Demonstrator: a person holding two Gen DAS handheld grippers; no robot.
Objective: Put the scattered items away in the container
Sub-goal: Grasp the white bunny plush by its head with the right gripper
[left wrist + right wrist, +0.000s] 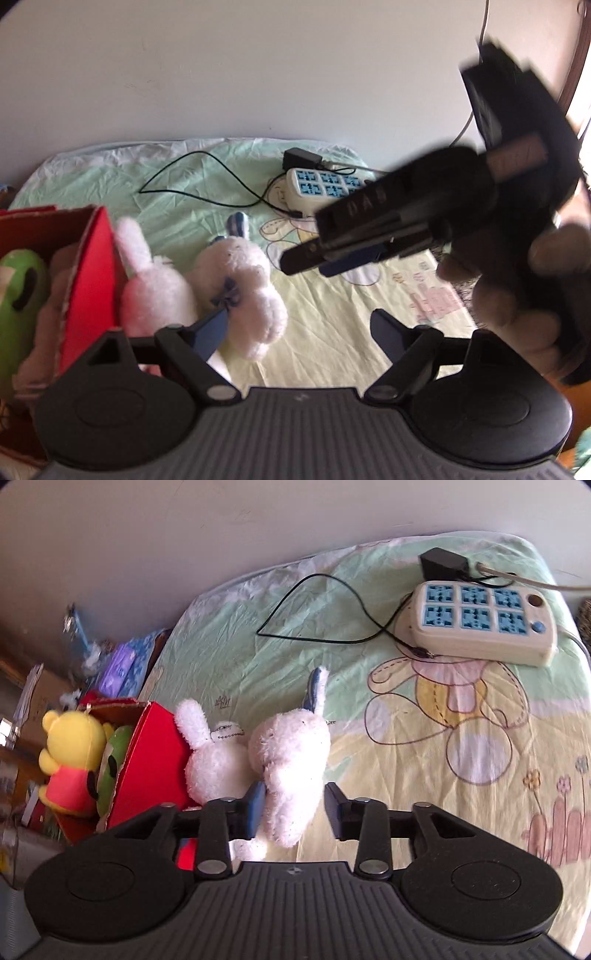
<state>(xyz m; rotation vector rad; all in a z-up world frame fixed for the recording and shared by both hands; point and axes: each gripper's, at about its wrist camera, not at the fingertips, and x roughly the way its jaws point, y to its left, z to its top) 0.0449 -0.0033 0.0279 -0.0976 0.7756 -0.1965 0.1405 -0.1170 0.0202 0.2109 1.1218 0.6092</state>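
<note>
While two plush toys lie on the bed sheet [424, 775] outside the red box [155, 760], we judge the step in hand to be a grasp with the right gripper [295, 806]. Its fingers [255, 808] stand wide, straddling the lower end of the white rabbit with the blue ear [291, 760], not yet pinching. The pink-white rabbit [210, 764] lies just beside it, against the box wall. The yellow bear [70, 753] and green toy [110, 764] already sit in the box.

The left gripper [295, 332] hangs open above the sheet, holding nothing. We would close on the rabbit's thick body, not the fluff, lift clear of the box rim, then release over the open space. The power strip [480, 627] and its black cable [314, 609] lie well apart.
</note>
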